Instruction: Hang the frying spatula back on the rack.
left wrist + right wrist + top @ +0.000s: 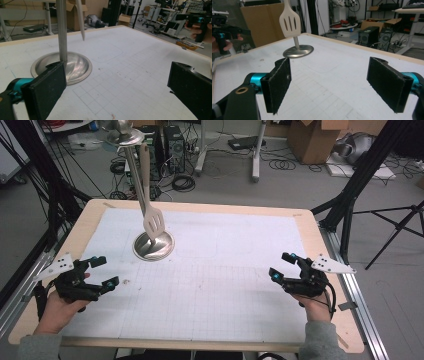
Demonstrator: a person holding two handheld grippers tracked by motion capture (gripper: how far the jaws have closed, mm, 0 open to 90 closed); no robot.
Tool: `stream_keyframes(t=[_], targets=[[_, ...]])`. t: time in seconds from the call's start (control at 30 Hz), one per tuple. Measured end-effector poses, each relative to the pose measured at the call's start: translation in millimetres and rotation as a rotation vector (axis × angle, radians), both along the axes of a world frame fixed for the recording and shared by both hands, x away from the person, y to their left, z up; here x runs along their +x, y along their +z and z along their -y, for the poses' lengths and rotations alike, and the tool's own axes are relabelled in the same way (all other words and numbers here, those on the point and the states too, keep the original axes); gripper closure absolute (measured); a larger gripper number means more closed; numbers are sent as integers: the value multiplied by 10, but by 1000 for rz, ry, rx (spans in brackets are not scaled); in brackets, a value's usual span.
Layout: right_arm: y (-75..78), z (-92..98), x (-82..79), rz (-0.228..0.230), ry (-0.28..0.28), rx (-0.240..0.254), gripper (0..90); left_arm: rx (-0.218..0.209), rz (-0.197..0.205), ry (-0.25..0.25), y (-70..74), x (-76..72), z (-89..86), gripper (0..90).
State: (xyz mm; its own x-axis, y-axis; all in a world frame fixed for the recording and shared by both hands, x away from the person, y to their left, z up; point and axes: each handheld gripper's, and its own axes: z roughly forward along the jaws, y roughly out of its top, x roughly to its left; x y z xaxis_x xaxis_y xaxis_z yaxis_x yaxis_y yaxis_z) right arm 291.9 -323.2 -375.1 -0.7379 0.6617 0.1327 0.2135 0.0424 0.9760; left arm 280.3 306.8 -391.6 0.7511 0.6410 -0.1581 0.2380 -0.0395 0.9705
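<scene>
Left gripper (102,271) sits at the table's left edge, held in the person's left hand (59,307), jaws spread wide with nothing between them. In the left gripper view both black pads stand far apart over the white gridded mat (130,75), and the stand's round base is just ahead of the left pad. Right gripper (281,266) is at the table's right side in the right hand (316,306), jaws also spread, empty; in the right gripper view its two pads frame bare mat, with the stand farther off between and above them.

The thing nearest both: a metal stand (133,170) with a round dished base (154,245) on the mat, toward the far left-centre of the table, a slim upright pole and a small cap on top. A cream slotted spatula (153,222) hangs from the top of the stand, handle up, slotted blade down, blade close above the base. In the right gripper view the blade (290,23) shows three slots and hangs in front of the pole; touching the base or not, can't tell. Both grippers are well apart from the stand and from each other.

Mat covers most of the wooden table (320,245). Beyond the table: cardboard boxes, cables on the floor, black tripod legs.
</scene>
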Motion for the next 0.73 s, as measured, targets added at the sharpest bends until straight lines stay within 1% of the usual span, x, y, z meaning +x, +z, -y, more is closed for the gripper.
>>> stream_keyframes(t=[0.1,0.4,0.6,0.73], targets=[[-31,48,-46,-5,-12,-11,191,0,2,1,3,-1,-1,25],[-93,192,-160,-12,-46,1,191,1,2,11,-7,5,-18,25],[-149,270,-184,-31,-66,27,191,-1,-2,22,-21,4,-26,25],[-181,279,-181,-39,-68,29,191,7,-7,33,-38,5,-24,25]])
